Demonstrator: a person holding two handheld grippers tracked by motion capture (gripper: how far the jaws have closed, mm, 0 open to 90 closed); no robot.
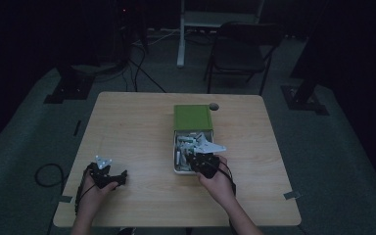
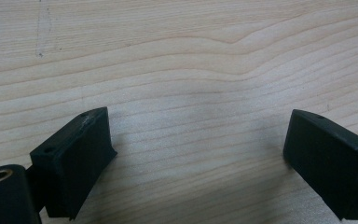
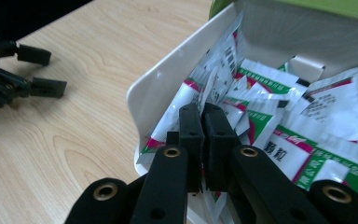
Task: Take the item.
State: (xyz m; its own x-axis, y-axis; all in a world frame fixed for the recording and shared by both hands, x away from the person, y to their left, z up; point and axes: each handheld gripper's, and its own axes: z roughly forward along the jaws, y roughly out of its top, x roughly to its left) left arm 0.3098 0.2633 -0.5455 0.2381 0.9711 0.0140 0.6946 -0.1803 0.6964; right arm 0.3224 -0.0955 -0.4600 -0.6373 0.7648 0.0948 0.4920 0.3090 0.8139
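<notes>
right tongs (image 3: 205,109) pinching sachet (image 3: 219,77), white box (image 3: 161,81)

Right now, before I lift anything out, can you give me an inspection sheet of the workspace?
Surface: light wooden table, bare around the left hand.
Job's things: white box with green lid slid back; white, green and red sachets piled inside.
Clutter: small dark round thing by the far edge.
Grippers: right tool shut on one sachet at the box's near wall; left tool open over bare wood.
Cables: black loop on the floor, more by the stands.
Surroundings: dark room, folding chair beyond.
</notes>
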